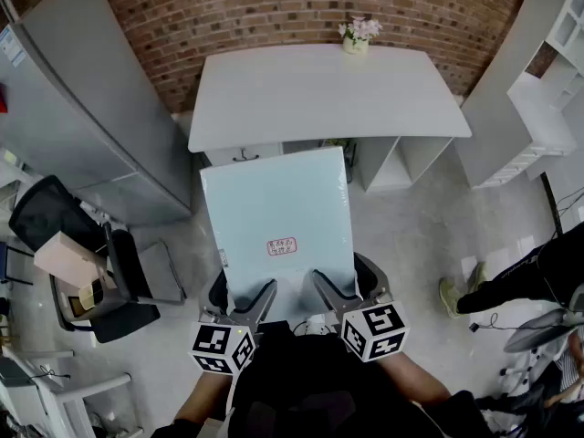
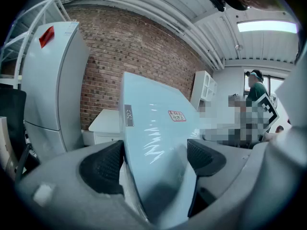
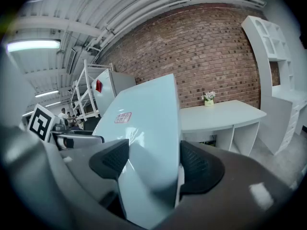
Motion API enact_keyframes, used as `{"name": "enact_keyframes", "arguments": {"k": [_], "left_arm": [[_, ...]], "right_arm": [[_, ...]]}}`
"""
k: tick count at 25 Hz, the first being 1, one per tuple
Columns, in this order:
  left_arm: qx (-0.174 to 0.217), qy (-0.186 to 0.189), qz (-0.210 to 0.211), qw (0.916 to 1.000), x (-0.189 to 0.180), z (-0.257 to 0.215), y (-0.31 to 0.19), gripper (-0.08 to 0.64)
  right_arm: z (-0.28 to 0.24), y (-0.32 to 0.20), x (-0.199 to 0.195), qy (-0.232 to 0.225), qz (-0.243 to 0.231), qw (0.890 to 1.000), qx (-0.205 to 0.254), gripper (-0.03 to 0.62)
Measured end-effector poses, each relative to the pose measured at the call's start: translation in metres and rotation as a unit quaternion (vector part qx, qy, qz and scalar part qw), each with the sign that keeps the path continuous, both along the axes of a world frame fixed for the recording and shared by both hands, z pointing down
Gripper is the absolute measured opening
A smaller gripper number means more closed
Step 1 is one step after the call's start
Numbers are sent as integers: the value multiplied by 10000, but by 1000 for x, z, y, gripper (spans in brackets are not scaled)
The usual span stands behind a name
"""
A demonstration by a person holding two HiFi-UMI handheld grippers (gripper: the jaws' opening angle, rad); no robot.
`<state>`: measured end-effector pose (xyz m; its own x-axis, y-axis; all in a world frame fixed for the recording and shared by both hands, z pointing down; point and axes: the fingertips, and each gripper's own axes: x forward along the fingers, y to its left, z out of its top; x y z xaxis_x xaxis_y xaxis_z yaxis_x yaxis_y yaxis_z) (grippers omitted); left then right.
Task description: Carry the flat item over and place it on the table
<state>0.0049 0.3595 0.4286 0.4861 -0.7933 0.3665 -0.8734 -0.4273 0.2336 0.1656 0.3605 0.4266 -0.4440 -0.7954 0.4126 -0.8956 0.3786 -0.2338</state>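
Jaws clamped on flat panel (image 1: 278, 213), near edge | left gripper (image 1: 245, 287) | right gripper (image 1: 342, 278) | table (image 1: 319, 99) ahead

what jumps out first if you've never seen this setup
A big pale blue flat panel fills the middle of the head view, carried in the air with its near edge clamped in the left gripper and the right gripper. Just beyond it a white table stands against a brick wall, with a small pot of flowers at its far edge.
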Motion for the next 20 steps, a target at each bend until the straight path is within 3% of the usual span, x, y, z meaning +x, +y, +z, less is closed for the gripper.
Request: {"name": "enact_keyframes", "arguments": {"k": [20], "left_arm": [[-5, 94, -85, 9999, -5, 3, -11, 425]], "right_arm": [[0, -13, -5, -45, -86, 9999, 42, 348]]}}
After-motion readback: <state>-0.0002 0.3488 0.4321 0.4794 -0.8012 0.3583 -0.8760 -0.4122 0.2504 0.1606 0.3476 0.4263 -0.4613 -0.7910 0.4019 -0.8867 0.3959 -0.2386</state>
